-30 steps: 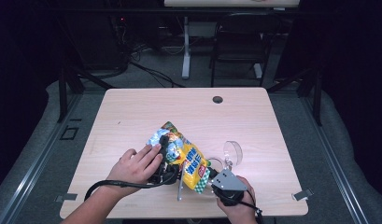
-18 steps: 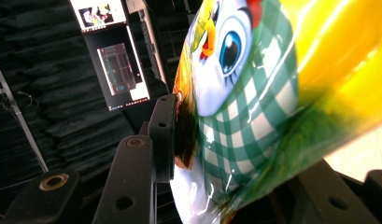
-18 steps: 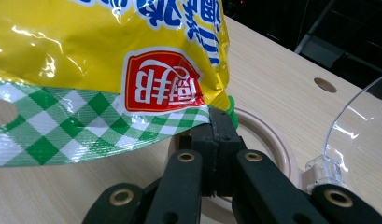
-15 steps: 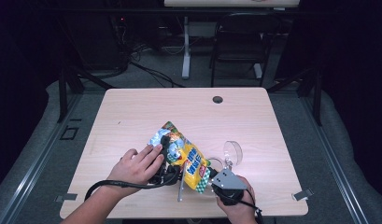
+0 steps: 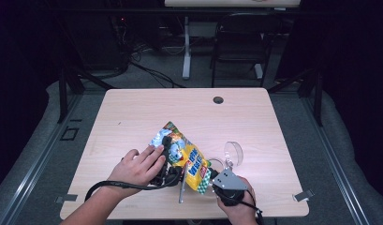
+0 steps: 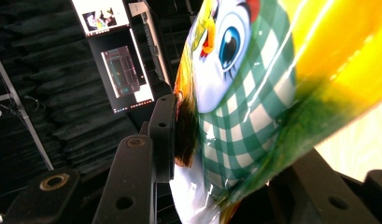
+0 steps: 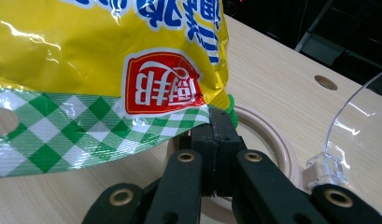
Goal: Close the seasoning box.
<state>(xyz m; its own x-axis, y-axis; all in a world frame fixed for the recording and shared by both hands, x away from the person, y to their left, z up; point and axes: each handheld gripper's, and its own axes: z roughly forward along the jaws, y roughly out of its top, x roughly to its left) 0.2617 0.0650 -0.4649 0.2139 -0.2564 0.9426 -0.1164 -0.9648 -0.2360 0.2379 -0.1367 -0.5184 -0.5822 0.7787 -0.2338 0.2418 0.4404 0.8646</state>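
Observation:
A yellow snack bag (image 5: 187, 157) with a green-checked end and a cartoon face is held up off the table between both grippers. My left gripper (image 5: 166, 149) grips its upper, silver-ended part; in the left gripper view the bag (image 6: 254, 70) fills the gap between the jaws and the left pad (image 6: 165, 135) presses on it. My right gripper (image 5: 211, 176) is shut on the bag's lower checked edge. The right gripper view shows its jaws (image 7: 220, 126) pinching that seam of the bag (image 7: 109, 56).
A round beige container rim (image 7: 268, 140) lies on the table just beyond the right gripper, and its clear lid (image 5: 233, 151) stands up, hinged open. A thin grey strip (image 5: 182, 185) hangs near the front edge. A cable hole (image 5: 218, 100) sits at the table's far side.

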